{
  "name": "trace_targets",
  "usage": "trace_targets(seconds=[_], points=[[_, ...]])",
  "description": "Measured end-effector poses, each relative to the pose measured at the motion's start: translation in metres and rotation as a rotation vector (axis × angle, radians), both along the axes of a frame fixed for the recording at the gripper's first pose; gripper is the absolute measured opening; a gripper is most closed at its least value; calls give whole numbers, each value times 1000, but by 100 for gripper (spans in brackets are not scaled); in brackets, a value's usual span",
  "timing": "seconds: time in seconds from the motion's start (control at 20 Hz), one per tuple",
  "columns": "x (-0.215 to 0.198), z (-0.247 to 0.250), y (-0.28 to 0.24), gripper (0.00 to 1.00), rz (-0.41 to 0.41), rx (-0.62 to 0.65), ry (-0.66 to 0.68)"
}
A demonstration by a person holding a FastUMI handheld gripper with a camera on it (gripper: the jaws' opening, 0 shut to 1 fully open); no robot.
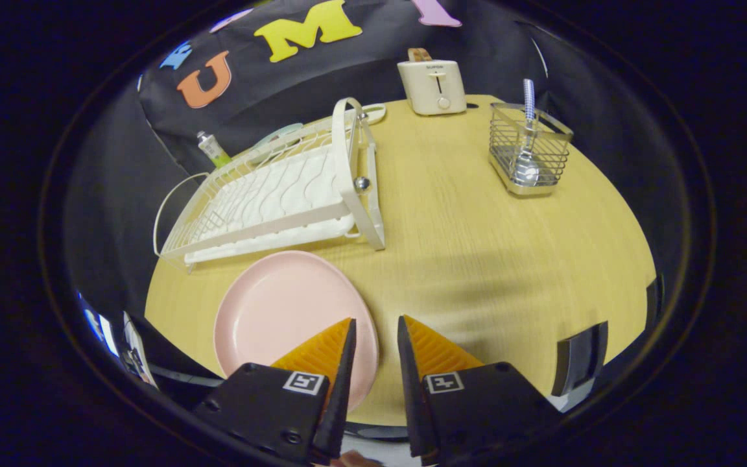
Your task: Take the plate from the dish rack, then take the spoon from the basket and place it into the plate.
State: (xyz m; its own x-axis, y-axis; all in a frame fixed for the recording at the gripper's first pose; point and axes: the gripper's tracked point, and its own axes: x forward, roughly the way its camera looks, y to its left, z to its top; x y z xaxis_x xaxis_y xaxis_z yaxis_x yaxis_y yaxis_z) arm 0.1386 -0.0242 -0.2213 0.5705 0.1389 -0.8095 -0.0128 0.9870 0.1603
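On the surface (464,259), the plate (283,311) lies just before the dish rack (283,188). The basket (529,155) stands well to the right, with the spoon (528,139) in it. The toaster (432,85) stands behind, between them.

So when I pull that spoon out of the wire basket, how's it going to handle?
The spoon looks like stiff, shiny metal, so probably slippery. It leans upright in the basket, so it may swing. The gripper is open.

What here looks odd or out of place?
Nothing stands out. The pink plate lies flat beside the dish rack, the spoon stands in the basket, and the hand-held gripper holds nothing.
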Motion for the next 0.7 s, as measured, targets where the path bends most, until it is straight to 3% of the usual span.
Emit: trace_targets(seconds=[0.15, 0.35, 0.55, 0.7], points=[[6, 21, -13, 59, -34, -14, -77], [12, 50, -41, 59, -86, -99, -183], [20, 99, -66, 61, -98, -234, -402], [21, 134, -77, 61, -121, -231, -562]])
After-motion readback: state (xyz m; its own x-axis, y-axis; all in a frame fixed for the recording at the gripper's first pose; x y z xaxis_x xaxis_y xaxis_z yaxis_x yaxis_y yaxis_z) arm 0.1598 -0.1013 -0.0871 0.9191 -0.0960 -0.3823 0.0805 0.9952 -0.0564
